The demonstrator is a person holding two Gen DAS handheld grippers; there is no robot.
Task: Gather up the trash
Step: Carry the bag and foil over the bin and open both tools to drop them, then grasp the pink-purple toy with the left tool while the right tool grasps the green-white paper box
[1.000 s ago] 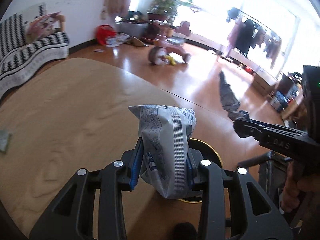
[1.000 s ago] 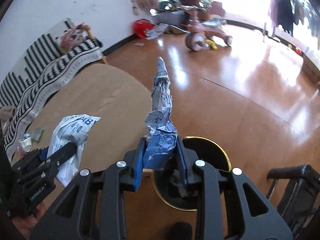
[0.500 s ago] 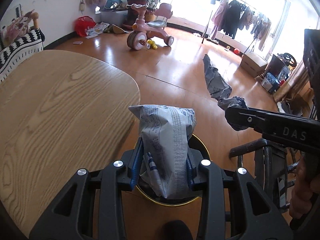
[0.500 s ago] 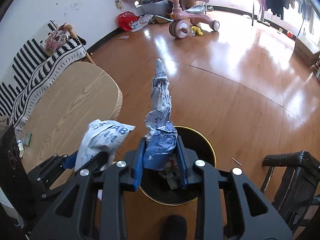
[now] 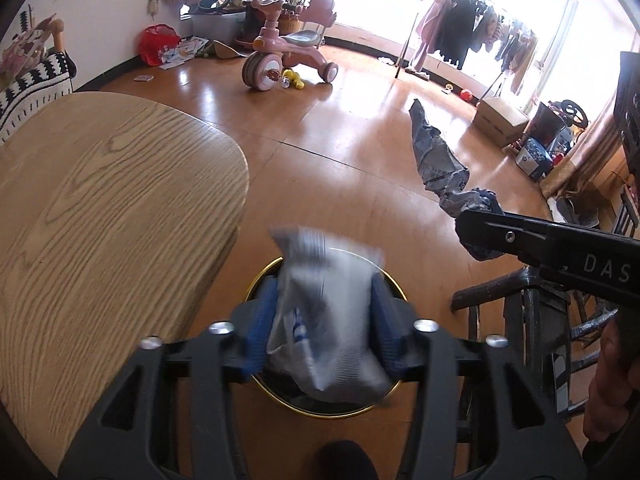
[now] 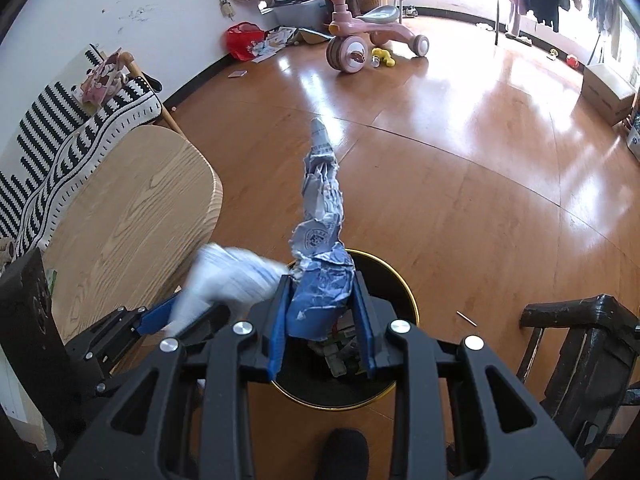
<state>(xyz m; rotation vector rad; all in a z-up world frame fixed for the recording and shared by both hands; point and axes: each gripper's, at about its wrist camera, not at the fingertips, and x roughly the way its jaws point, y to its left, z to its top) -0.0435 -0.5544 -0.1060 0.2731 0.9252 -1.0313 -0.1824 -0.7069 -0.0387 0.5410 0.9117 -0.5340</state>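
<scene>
1. Glossy wooden floor below: the left hand-held gripper [image 5: 324, 316], fingers apart, lets a blurred white printed plastic pouch [image 5: 326, 320] drop; it may clip the gold-rimmed black bin [image 5: 256, 284].
2. The right hand-held gripper [image 6: 322, 316], clamped on a crumpled blue-white wrapper [image 6: 322, 240], could release beyond it.

Two tongs [image 5: 324, 316] [image 6: 322, 320], two wrappers [image 5: 328, 320] [image 6: 320, 248], one bin [image 6: 396, 284], one tabletop [image 5: 100, 216], one tricycle [image 5: 288, 60], one chair [image 6: 576, 344].

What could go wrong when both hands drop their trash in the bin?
The white packet is blurred between the left hand-held gripper's parted fingers, near the bin's gold rim; it may land outside. The long crumpled paper in the right hand-held gripper sticks out far and could catch the rim.
</scene>
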